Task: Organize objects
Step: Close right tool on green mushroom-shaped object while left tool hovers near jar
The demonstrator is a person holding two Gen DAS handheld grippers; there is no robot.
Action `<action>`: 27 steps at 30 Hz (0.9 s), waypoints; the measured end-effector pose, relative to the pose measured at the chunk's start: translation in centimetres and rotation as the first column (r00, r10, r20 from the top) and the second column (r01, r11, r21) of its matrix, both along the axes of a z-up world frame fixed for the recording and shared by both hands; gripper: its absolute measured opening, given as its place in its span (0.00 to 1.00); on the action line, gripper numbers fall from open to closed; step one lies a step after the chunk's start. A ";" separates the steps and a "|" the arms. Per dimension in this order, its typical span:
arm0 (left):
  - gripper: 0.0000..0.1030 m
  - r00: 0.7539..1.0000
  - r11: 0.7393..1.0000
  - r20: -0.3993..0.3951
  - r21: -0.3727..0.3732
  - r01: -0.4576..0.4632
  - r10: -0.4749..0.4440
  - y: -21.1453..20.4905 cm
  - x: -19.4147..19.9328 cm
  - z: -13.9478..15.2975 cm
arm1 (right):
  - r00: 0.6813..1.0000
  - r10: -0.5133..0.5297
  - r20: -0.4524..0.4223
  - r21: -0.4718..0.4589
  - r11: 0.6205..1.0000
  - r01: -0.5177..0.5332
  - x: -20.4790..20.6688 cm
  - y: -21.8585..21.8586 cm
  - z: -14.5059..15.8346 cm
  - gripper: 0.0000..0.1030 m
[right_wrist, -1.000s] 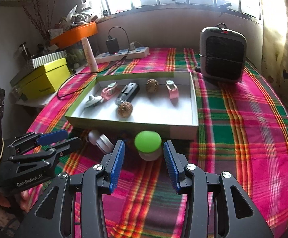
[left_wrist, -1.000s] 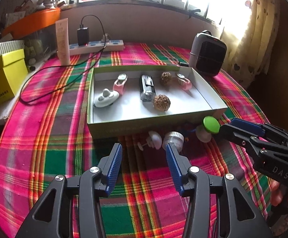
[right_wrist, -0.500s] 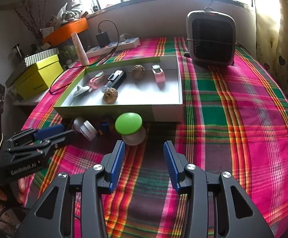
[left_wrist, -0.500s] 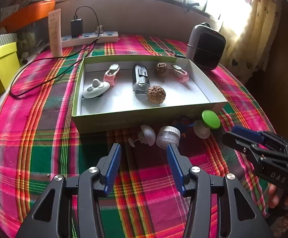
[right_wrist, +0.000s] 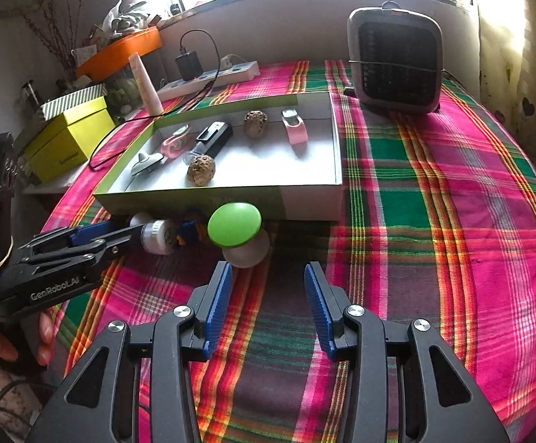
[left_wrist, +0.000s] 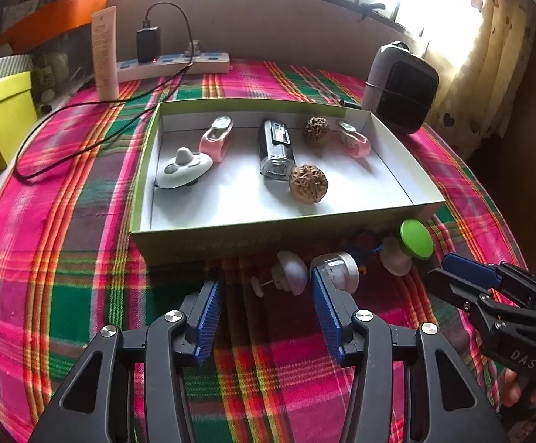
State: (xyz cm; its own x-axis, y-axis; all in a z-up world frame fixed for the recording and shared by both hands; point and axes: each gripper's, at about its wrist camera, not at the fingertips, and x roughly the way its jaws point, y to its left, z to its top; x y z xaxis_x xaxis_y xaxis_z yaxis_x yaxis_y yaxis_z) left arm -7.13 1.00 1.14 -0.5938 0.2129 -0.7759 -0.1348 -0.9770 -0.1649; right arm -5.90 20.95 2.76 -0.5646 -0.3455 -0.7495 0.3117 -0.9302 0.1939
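1. The small white mushroom-shaped plastic piece with a thin stem (left_wrist: 286,276) lies on the plaid cloth just outside the near wall of the shallow green-rimmed cardboard box (left_wrist: 231,238), straight ahead of the left gripper (left_wrist: 264,289). Its stem points left, across the jaw gap.
2. The left gripper's jaws stand wide open and hold nothing; the white ribbed cap (left_wrist: 338,270) sits right at its right fingertip.
3. The right gripper (right_wrist: 268,282), likewise wide open and empty, is nearer the green-topped white knob (right_wrist: 239,229), which lies slightly left of its gap.
4. The right wrist view mostly hides the mushroom piece behind the left gripper; the left view shows it plainly.
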 end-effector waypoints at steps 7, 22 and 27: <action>0.45 1.000 1.000 -0.017 -0.018 0.005 -0.005 0.2 -0.3 0.0 | 1.000 0.004 0.007 0.007 1.000 -0.004 -0.3 -0.3 -0.2 0.41; 0.29 0.999 1.000 -0.029 -0.009 -0.019 0.019 -0.8 -0.1 -0.1 | 1.000 0.015 0.014 0.027 1.000 -0.016 -0.5 -1.1 -0.4 0.41; 0.29 0.999 1.000 -0.028 0.000 -0.024 0.024 -1.2 0.2 -0.2 | 1.000 0.026 0.013 0.029 0.999 -0.026 -0.6 -1.6 -0.4 0.41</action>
